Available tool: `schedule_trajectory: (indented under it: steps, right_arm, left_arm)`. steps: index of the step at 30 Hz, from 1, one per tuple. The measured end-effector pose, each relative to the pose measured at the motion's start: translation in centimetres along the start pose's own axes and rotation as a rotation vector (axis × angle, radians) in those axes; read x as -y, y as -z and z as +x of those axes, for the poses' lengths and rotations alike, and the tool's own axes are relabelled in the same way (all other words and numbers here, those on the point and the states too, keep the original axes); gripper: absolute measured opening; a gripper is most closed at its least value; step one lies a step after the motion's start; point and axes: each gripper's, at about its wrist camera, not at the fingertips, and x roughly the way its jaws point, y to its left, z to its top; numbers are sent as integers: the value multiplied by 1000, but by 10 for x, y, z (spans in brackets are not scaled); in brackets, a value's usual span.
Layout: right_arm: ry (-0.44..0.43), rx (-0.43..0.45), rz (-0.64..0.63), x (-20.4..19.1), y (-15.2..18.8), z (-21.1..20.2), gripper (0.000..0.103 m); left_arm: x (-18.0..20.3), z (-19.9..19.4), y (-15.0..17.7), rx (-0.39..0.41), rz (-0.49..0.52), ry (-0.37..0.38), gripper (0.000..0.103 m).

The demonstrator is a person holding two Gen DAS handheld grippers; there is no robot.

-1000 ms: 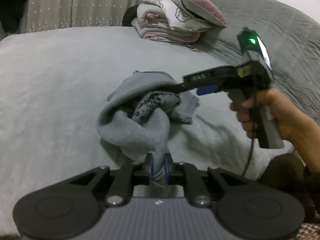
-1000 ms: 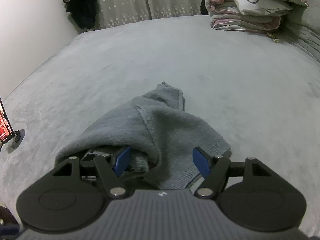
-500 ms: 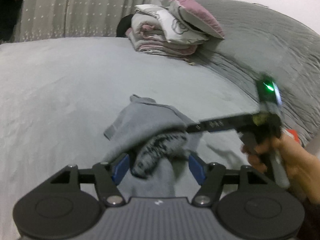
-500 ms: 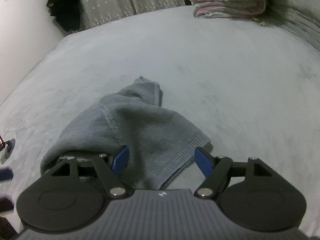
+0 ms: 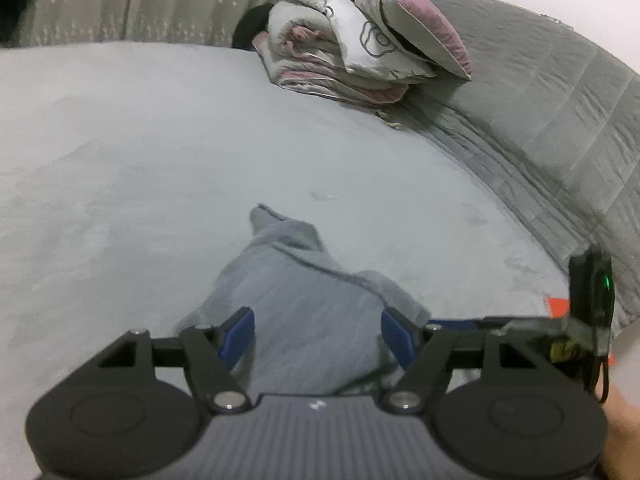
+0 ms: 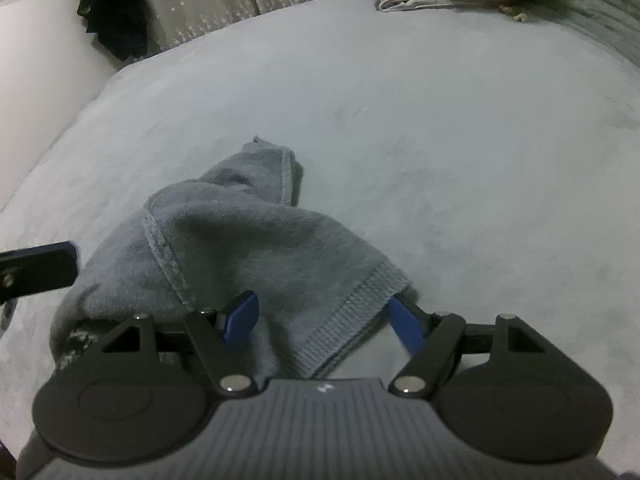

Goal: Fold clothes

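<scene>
left wrist: left tool [image 5: 316, 334] jaws opening, spread, grey garment [image 5: 304, 300] lying between them unpinched on the bed [image 5: 140, 168] | right wrist: right tool [image 6: 322, 320] spread wide over the garment's ribbed hem [image 6: 352, 312], not pinching

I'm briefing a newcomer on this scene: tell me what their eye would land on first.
First, the crumpled grey garment in the middle of the pale grey bed, bunched just ahead of both claws. Next, the left claw, opening with the cloth between its blue pads. Last, the folded bedding stacked at the bed's far end, topped by a pink pillow.
</scene>
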Motion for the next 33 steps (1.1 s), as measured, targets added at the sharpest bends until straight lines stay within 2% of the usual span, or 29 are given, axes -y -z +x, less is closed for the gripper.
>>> schedule_trajectory:
  steps: [3,4,5,6,7,8,13,20,24,29,30,32,33]
  right_arm:
    - [-8,-1,-6,-4,0,5,74]
    - [-8,0,-10,-5,0,7,67]
    - [-7,3,-16,-6,0,8,48]
    - [-6,5,-21,-7,-1,8,35]
    - [-2,10,-24,-8,-2,8,14]
    - [-2,17,-25,-8,-3,6,9]
    - [-11,116,-42,-13,-13,-18,8]
    - [-48,248,-72,-25,-44,-63,8]
    - [-76,303,-104,-38,-61,-76,8]
    - [-140,330,-120,-52,-77,-87,8]
    - [-154,332,-124,-55,-79,-87,8]
    - [-179,340,-134,-62,-85,-89,8]
    - [-186,343,-141,-65,-85,-91,8]
  left_arm:
    - [1,14,-1,-17,-11,15,73]
    - [2,18,-1,-22,-10,17,74]
    - [3,22,-1,-27,-9,18,74]
    - [4,25,0,-32,-8,20,74]
    - [5,27,0,-33,-7,20,74]
    - [7,28,0,-33,-3,19,74]
    - [6,23,-2,-10,0,31,74]
    - [3,11,-14,37,-36,128,74]
    - [14,7,-21,60,-3,169,74]
    - [30,10,-29,71,49,145,74]
    - [31,11,-31,75,48,128,72]
    - [33,14,-35,82,45,94,61]
    - [34,15,-37,86,44,77,42]
